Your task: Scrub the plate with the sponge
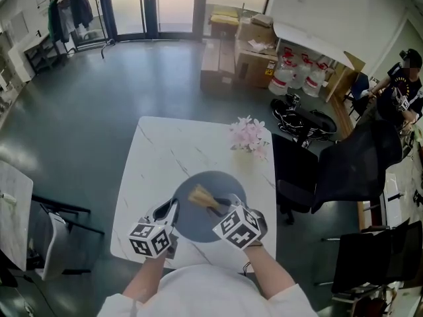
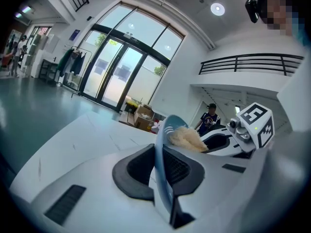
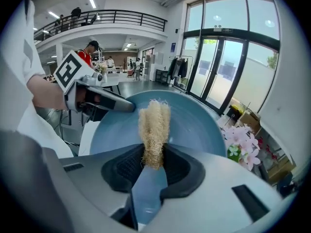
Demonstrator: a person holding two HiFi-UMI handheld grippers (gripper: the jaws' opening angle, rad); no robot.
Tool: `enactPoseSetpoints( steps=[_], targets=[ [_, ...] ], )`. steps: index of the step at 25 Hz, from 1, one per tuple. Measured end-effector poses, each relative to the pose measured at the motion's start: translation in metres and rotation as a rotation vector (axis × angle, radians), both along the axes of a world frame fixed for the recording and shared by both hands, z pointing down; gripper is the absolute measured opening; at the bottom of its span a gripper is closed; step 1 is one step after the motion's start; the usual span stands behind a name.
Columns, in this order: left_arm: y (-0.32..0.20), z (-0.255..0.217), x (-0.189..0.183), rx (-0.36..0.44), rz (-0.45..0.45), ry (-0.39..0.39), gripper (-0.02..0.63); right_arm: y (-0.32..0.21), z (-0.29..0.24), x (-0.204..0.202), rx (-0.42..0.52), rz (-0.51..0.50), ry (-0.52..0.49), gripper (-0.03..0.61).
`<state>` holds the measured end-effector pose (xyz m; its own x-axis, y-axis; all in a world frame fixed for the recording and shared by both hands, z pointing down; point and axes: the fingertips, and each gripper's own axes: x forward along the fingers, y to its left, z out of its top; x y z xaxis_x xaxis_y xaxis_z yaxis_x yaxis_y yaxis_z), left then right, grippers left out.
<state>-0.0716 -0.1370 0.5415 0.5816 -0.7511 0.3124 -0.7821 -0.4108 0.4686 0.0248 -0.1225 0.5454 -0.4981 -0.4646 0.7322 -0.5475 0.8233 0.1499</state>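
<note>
Presently, at the white marble bench (image 1: 158, 157), the person stands at the near edge with a gripper in each hand. The blue-grey plate (image 1: 198, 228) sits over the near middle of the bench; whether it lies flat on the top or is tipped up off it cannot be told from here. The left gripper (image 2: 164, 165) has the plate by its left rim: its fingers (image 2: 138, 169) are closed almost fully together, with the thin rim pinched edge-on between the dark pads. The right gripper (image 3: 153, 161) comes in from the near right, angled downward over the plate. Its fingers (image 3: 182, 171) are clamped on the lower end of the sponge (image 3: 154, 125), a pale, fibrous, loofah-like strip. The sponge sticks out forward past the fingertips, and its free end lies against the plate's upper face, toward the middle and a little left of centre in the head view. The two grippers are near one another, one either side of the plate's near half, not touching. A bunch of pink flowers (image 1: 248, 136) stands at the far right corner of the bench, apart from the plate. A black chair (image 1: 344, 170) is just beside the bench on the right. Cardboard boxes (image 1: 228, 58) sit on the floor beyond.
</note>
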Motion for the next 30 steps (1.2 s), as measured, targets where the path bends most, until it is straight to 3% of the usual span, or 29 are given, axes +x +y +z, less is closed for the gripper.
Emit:
enactPoseSetpoints(
  steps=[10, 22, 30],
  targets=[
    [-0.008, -0.002, -0.013, -0.010, -0.037, 0.027, 0.044, -0.012, 0.014, 0.071, -0.046, 0.228, 0.016, 0.118],
    [-0.026, -0.004, -0.026, 0.005, -0.082, 0.020, 0.044, 0.030, 0.050, 0.056, -0.155, 0.176, 0.006, 0.118],
    [-0.030, 0.003, -0.029, -0.022, -0.106, 0.058, 0.044, 0.037, 0.053, 0.047, -0.208, 0.186, -0.110, 0.118]
  ],
)
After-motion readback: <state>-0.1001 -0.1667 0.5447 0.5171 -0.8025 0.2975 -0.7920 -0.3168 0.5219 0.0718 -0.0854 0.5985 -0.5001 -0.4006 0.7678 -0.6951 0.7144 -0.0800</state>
